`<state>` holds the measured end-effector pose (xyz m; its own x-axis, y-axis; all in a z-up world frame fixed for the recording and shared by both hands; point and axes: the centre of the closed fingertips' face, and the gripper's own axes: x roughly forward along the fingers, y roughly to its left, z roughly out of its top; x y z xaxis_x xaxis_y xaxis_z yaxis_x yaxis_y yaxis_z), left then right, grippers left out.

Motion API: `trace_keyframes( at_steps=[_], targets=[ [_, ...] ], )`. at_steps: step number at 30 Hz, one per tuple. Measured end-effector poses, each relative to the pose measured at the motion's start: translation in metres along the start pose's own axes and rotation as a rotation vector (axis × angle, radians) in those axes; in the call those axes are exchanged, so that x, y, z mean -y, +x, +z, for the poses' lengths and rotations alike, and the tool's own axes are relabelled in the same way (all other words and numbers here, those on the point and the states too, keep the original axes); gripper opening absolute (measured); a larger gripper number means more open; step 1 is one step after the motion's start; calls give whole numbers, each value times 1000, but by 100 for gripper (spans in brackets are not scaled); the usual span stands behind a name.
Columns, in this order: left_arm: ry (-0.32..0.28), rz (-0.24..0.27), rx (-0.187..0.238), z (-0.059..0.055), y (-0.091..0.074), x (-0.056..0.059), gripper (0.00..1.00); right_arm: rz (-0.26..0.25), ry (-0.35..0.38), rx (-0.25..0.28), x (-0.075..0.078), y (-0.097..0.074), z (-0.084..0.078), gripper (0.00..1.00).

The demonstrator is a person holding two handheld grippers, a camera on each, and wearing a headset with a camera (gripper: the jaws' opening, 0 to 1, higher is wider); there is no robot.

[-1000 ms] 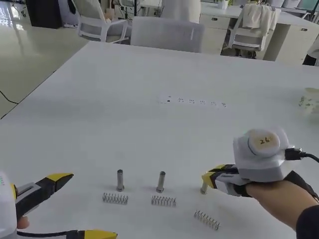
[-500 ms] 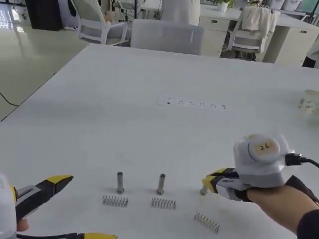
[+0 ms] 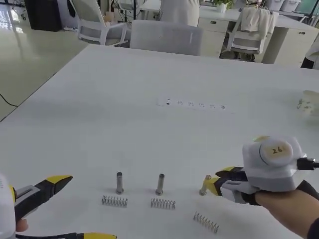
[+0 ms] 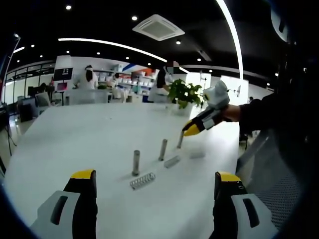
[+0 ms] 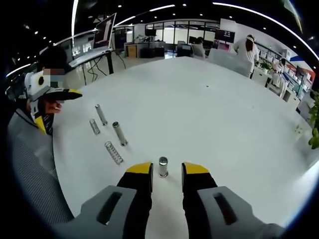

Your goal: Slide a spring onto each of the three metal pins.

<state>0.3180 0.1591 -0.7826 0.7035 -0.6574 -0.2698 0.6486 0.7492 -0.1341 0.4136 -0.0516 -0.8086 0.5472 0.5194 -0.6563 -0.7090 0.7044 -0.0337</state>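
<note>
Three short metal pins stand in a row on the white table: left pin, middle pin, right pin. A spring lies in front of the left pin, a second spring in front of the middle one, and a third spring nearer me on the right. My right gripper is open by a narrow gap, and the right pin stands just ahead of its tips. My left gripper is wide open, holds nothing, and sits left of the pins.
A row of sockets is set into the table's middle. A pale patterned object sits at the right edge. Chairs and desks stand beyond the far edge. The table's left edge runs diagonally.
My right gripper has drawn back a little to the right, so more of the right pin shows. The left gripper and the springs have stayed put.
</note>
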Motion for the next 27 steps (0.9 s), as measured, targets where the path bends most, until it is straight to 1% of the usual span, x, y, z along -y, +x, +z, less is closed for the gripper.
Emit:
trace_keyframes(
  at_steps=[9, 14, 21, 27],
  targets=[
    [-5, 1, 1, -2, 0, 0, 95, 11, 13, 15, -5, -17, -4, 22],
    [-7, 2, 2, -2, 0, -1, 95, 25, 7, 11, -10, -24, -10, 22],
    [-8, 2, 1, -3, 1, -1, 95, 77, 2, -6, -25, -31, -21, 22],
    [-8, -2, -4, -4, 2, -1, 95, 147, -11, -55, -40, -32, -36, 23]
  ],
)
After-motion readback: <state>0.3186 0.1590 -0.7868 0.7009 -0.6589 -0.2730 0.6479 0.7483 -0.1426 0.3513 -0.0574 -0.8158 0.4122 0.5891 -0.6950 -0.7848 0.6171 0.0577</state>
